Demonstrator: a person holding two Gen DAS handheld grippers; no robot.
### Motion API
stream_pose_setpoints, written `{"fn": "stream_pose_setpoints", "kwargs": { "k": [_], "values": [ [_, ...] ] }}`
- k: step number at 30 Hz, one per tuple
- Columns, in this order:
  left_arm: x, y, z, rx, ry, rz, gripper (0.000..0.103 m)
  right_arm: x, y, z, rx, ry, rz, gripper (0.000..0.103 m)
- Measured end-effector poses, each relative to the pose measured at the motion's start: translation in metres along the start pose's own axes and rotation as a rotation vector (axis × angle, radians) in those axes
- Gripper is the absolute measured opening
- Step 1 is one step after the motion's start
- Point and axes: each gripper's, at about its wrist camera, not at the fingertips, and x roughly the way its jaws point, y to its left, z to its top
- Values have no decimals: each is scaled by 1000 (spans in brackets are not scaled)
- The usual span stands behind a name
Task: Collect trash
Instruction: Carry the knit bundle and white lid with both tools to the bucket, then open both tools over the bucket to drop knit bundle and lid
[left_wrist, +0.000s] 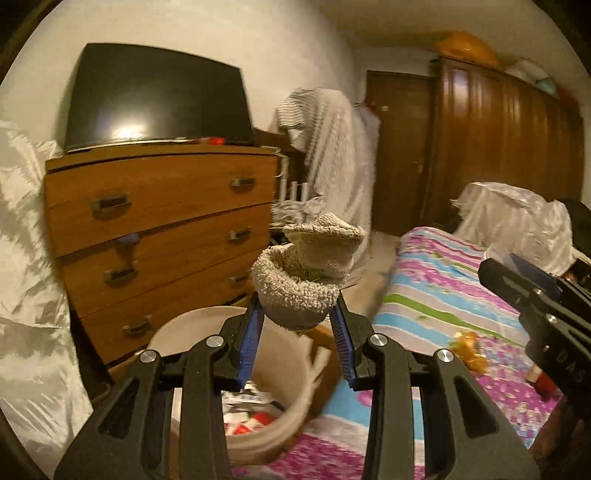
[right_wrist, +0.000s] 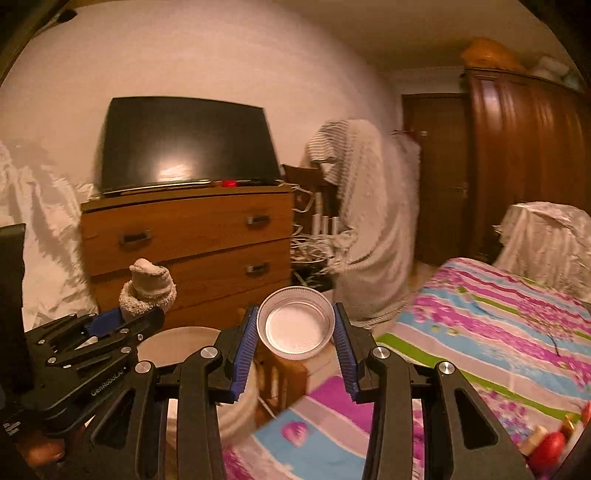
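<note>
A: While both of our tools are up over the foot of the bed (left_wrist: 436, 295), shall we count what we carry?

B: Two things, one each. Our left gripper (left_wrist: 298, 314) is closed on a rolled beige sock (left_wrist: 306, 273); the blue pads press its lower, fluffy cuff from both sides and the rest of it sticks up past the fingertips.

A: And our right gripper (right_wrist: 295, 325) has one small round lid (right_wrist: 296, 323) pinched across its rim, white hollow side facing us. The jaws stand only as wide as the lid.

B: Below both we see one pale bucket (left_wrist: 291, 373), standing on the floor between the bed and the dresser (left_wrist: 162, 236). In the left view the sock hangs just above its rim, and some paper scraps, white and red, lie inside; how many we cannot count.

A: In the right view the bucket (right_wrist: 177, 343) sits low and left of the lid, partly behind our fingers.

B: The dresser shows three drawers from the left camera, with two handles on each.

A: One dark television (left_wrist: 159, 99) on top of it. One chair draped with a striped cloth (left_wrist: 332, 155) beside it, one tall brown wardrobe (left_wrist: 506, 147) further right.

B: On the striped bedcover we see one orange crumpled scrap (left_wrist: 469, 349) near the right gripper in the left view, and a few red and yellow bits (right_wrist: 554, 439) at the corner of the right view, too blurred to count.
</note>
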Motion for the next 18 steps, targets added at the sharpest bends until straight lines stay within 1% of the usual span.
{"fn": "stream_pose_setpoints", "kwargs": {
  "k": [4,8,11,16,17,18],
  "values": [
    [15,29,4,-14,28,41,35,38,28,11,-32,40,55,41],
    [35,56,7,-30,76,65,35,85,52,13,-48,138,139,41],
    [54,73,4,-40,130,69,35,133,68,12,-35,257,206,41],
    [91,101,-6,-71,251,43,35,192,74,0,1,430,278,41],
    [98,107,-8,-80,270,42,35,206,76,-4,6,470,288,41],
    [104,112,-10,-86,284,45,35,214,78,-7,3,491,292,41]
  ]
}}
